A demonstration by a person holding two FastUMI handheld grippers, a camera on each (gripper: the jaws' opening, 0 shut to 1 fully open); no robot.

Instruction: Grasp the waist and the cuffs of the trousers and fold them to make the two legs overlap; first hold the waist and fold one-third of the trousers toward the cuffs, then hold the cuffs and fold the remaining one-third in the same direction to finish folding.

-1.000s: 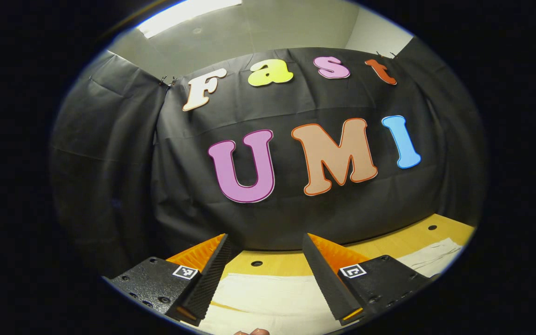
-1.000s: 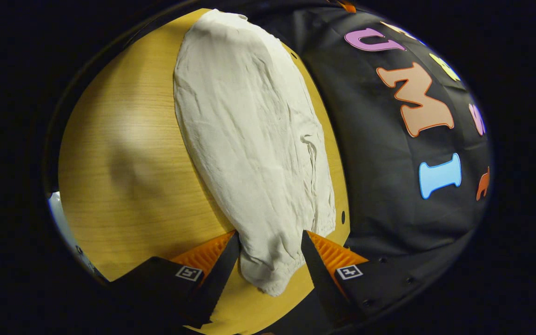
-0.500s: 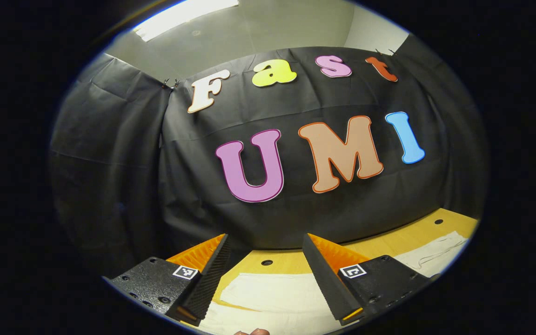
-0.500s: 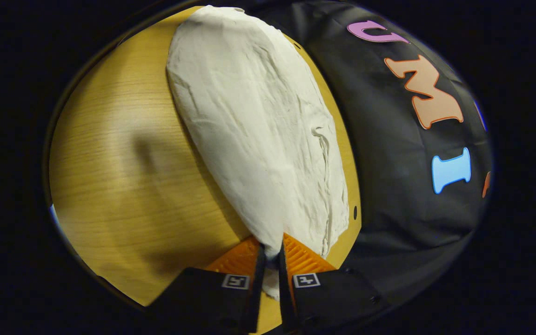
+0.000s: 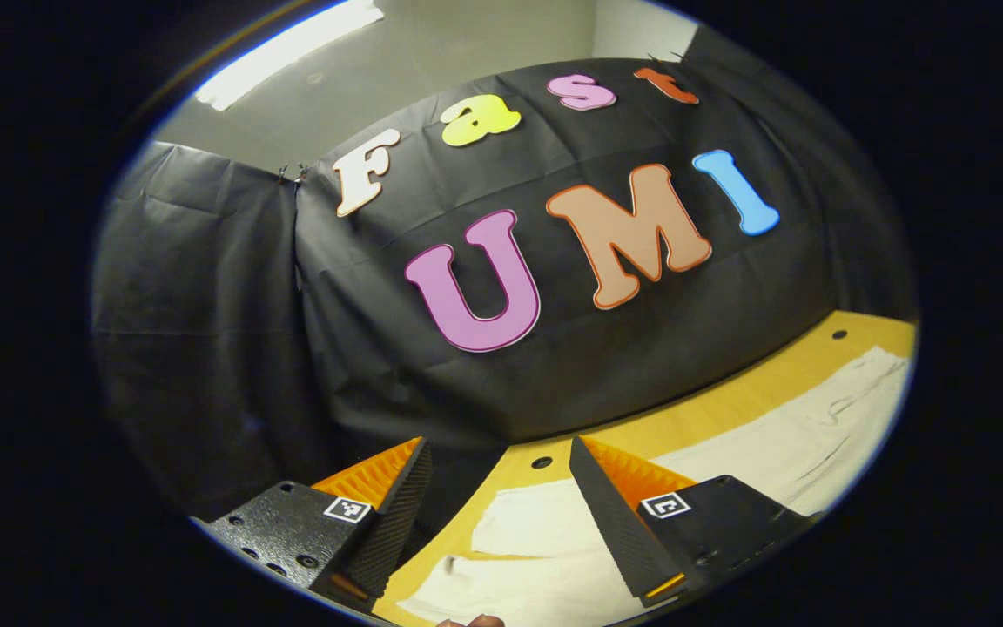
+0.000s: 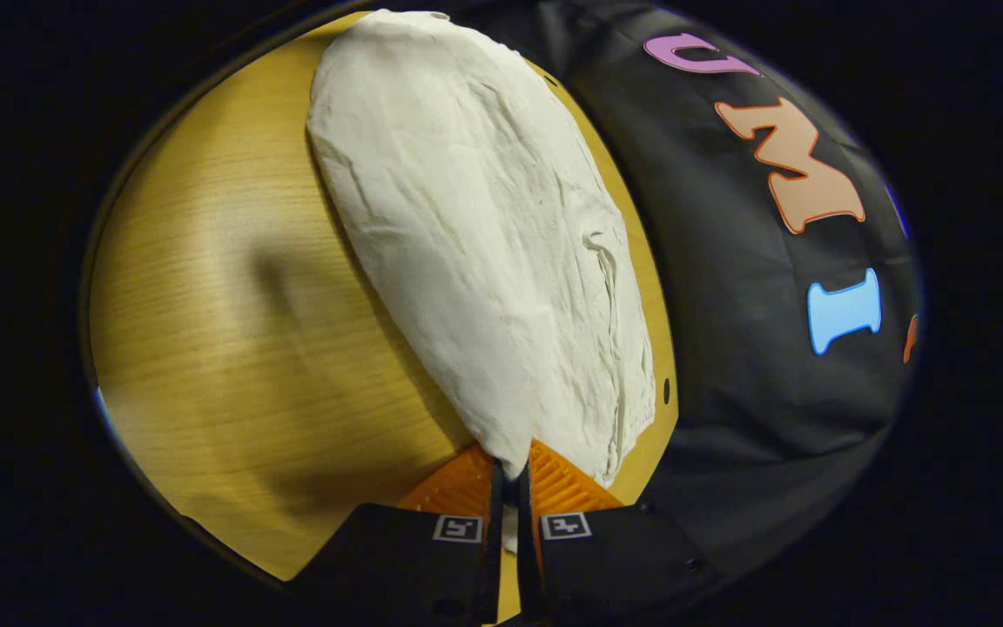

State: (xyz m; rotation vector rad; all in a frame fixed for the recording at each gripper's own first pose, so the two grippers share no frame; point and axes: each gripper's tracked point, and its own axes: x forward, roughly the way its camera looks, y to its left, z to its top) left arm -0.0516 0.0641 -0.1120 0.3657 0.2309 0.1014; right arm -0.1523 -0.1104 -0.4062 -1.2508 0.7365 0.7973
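The white trousers (image 6: 484, 252) lie flat on the wooden table (image 6: 232, 348), along its edge near the black cloth wall (image 6: 754, 366). The right gripper (image 6: 508, 470) pinches their near end; the left gripper (image 5: 493, 514) stands wide apart above the cloth

Black cloth wall (image 5: 205, 348) hung in creased panels, clipped at the top seam. Above it, a pale ceiling (image 5: 432, 61) with a bright strip light (image 5: 284, 54) at the upper left. Below, a light wood-grain worktop (image 6: 232, 348) with small dark round holes (image 5: 541, 462) along the edge nearest the cloth, softly shadowed across the middle.
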